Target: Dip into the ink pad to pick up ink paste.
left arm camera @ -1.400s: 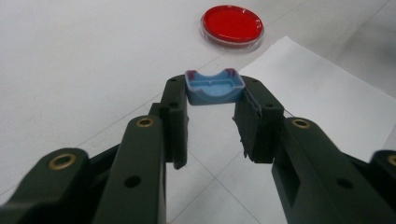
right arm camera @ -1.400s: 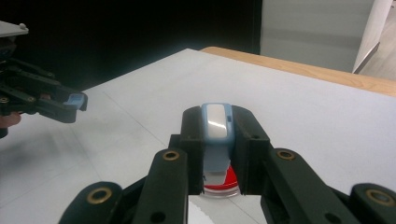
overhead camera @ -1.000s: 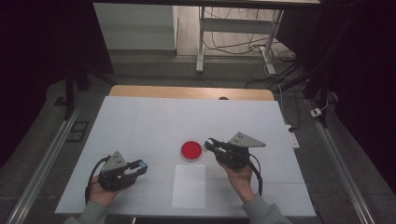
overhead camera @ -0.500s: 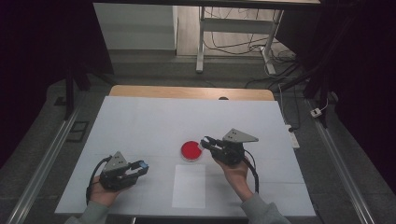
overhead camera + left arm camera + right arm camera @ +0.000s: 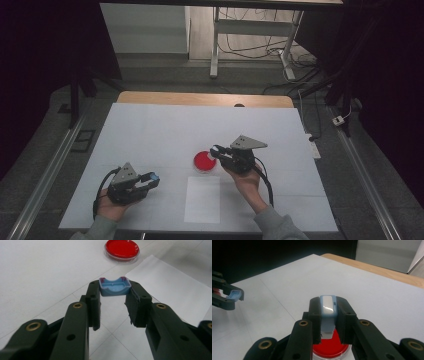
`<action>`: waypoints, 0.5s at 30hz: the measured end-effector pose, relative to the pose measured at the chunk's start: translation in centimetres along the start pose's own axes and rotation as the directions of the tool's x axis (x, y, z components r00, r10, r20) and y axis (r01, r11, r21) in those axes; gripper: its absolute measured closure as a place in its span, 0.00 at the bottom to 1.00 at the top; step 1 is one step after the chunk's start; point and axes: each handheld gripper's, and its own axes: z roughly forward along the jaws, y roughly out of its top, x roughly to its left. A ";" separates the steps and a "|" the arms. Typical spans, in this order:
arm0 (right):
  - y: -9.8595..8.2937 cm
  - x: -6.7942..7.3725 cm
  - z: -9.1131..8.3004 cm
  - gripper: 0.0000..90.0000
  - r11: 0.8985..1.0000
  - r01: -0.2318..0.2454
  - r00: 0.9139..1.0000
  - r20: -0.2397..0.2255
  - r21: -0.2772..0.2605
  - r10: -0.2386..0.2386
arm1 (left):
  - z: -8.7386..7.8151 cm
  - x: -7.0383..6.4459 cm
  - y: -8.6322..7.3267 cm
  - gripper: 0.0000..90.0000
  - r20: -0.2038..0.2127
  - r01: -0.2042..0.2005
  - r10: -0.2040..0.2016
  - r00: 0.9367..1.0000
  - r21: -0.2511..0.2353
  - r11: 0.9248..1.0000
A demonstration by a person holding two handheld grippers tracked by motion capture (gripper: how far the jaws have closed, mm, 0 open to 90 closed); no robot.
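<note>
A round red dish point(image 5: 205, 161) rests on the white table point(image 5: 165, 130), just above a white paper sheet point(image 5: 202, 199). My right gripper point(image 5: 218, 151) hovers at the dish's right rim, shut on a pale blue and white clip-like piece point(image 5: 328, 308); the dish point(image 5: 332, 348) lies right under its jaws. My left gripper point(image 5: 152, 179) is low at the table's front left, shut on a small blue curved tray-like piece point(image 5: 114, 286). From the left gripper view the red dish point(image 5: 122, 249) lies ahead, with the paper point(image 5: 172, 287) to the right.
A wooden edge point(image 5: 200, 99) runs along the table's far side. Beyond it stand a metal frame and cables point(image 5: 260, 45) on the floor. Rails point(image 5: 45, 175) flank the table. In the right gripper view the left gripper point(image 5: 230, 297) shows at far left.
My right gripper has moved left toward the red dish and now reaches its right rim. The left gripper has stayed about where it was.
</note>
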 end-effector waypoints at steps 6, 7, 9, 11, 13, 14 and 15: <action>0.0 -0.2 1.1 0.84 1.000 -0.006 1.000 -0.002 0.021 0.006 | 0.1 -0.1 0.0 0.73 0.002 -0.003 0.003 1.000 0.005 1.000; 0.0 -0.2 1.3 0.84 1.000 -0.004 1.000 0.000 0.024 0.004 | 0.1 0.0 0.0 0.73 0.002 -0.003 0.003 1.000 0.005 1.000; 0.0 -0.2 1.7 0.84 0.999 0.004 1.000 0.003 0.042 -0.004 | 0.2 0.0 -0.1 0.73 0.001 -0.003 0.003 1.000 0.007 1.000; -0.1 -0.2 2.1 0.84 0.998 0.007 1.000 0.006 0.057 -0.007 | 0.2 0.0 -0.1 0.73 0.000 0.000 0.000 1.000 0.008 1.000; -0.2 -0.3 2.4 0.84 0.997 0.005 1.000 0.012 0.071 -0.006 | 0.1 0.0 -0.1 0.73 0.001 0.000 0.000 1.000 0.008 1.000; -0.2 -0.4 2.6 0.84 0.997 0.002 1.000 0.012 0.077 -0.003 | 0.1 0.1 -0.1 0.73 0.001 0.000 0.000 1.000 0.009 1.000; -0.3 -0.4 2.7 0.84 0.996 0.005 1.000 0.014 0.088 -0.006 | 0.1 0.1 -0.1 0.73 0.001 0.000 0.000 1.000 0.009 1.000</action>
